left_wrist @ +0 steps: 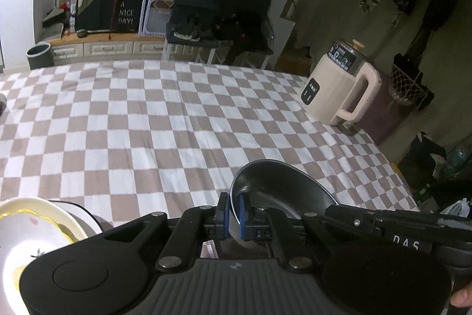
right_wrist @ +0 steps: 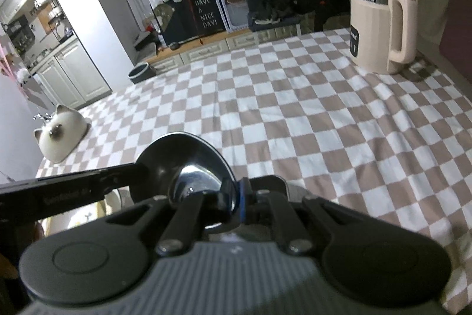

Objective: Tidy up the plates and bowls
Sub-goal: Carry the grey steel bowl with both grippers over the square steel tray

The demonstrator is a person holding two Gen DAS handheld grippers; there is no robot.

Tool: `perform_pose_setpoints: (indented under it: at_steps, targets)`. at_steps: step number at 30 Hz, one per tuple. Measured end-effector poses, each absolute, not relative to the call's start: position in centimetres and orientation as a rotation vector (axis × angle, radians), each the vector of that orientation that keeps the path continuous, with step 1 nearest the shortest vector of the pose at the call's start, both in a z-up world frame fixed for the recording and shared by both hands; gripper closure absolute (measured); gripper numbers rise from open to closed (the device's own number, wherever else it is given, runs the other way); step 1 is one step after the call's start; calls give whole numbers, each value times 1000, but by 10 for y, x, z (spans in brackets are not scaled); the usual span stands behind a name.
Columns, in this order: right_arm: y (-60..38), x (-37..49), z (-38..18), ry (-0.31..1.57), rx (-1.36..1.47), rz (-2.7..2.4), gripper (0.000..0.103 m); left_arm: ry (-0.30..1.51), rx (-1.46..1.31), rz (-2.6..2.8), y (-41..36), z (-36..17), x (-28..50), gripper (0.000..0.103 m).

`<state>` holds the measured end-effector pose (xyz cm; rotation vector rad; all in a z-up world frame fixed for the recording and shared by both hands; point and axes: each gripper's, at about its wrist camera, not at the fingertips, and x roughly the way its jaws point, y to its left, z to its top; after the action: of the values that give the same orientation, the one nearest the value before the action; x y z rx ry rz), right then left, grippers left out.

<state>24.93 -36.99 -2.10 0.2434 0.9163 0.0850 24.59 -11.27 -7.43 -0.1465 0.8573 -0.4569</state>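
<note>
A shiny steel bowl [left_wrist: 280, 188] is held above the checkered tablecloth [left_wrist: 165, 120] by both grippers. My left gripper [left_wrist: 234, 211] is shut on the bowl's left rim. My right gripper [right_wrist: 234, 197] is shut on the bowl's [right_wrist: 183, 164] right rim, and its arm also shows in the left wrist view [left_wrist: 383, 220]. The left gripper's arm crosses the right wrist view [right_wrist: 67, 188]. A stack of white and yellow plates [left_wrist: 35, 229] lies at the lower left, partly hidden by the left gripper's body; it also shows in the right wrist view [right_wrist: 85, 214].
A cream electric kettle [left_wrist: 339, 87] stands at the table's far right edge, also in the right wrist view [right_wrist: 383, 22]. A cat-shaped white dish [right_wrist: 60, 135] sits at the table's far left. Cabinets and a grey bin [left_wrist: 39, 55] lie beyond the table.
</note>
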Motion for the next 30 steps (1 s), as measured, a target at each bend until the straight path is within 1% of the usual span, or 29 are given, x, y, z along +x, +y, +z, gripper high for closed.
perform_pose_setpoints:
  at_steps: [21, 30]
  targets:
    - [-359, 255, -47, 1041, 173, 45, 96, 1000, -99, -435, -136, -113, 264, 96]
    - [-361, 255, -53, 1084, 164, 38, 96, 1033, -25, -444, -153, -126, 269, 93]
